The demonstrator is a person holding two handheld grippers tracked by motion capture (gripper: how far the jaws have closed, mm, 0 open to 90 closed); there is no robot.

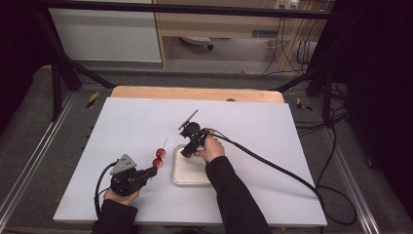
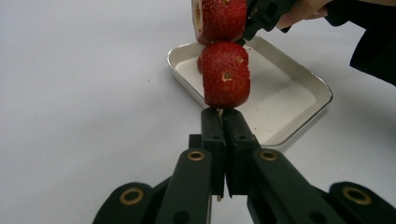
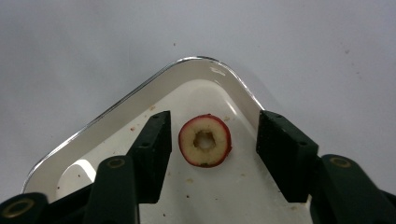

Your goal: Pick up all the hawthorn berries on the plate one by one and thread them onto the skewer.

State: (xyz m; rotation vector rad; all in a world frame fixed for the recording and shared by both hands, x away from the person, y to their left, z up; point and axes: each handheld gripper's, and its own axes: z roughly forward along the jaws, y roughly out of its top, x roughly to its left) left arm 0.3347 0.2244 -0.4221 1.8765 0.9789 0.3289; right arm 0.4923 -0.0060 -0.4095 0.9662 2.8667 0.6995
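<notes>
In the tray (image 3: 140, 100), right gripper (image 3: 212, 140) around fruit slice (image 3: 205, 140)

Grey floor (image 1: 29, 122), dark frame (image 1: 58, 73), wooden shelving (image 1: 219, 24), trailing cables (image 1: 292, 44).

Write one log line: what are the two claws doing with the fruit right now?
left claw: shut on skewer with two fruit pieces | right claw: open around fruit slice | slice lies in tray

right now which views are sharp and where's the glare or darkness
Left gripper view: the lower strawberry is crisp, the metal tray rim gleams softly. Right gripper view: the cored fruit slice is sharp, with a bright highlight on the tray's corner. High view: softer and grainy, its edges falling into darkness around the white table.
</notes>
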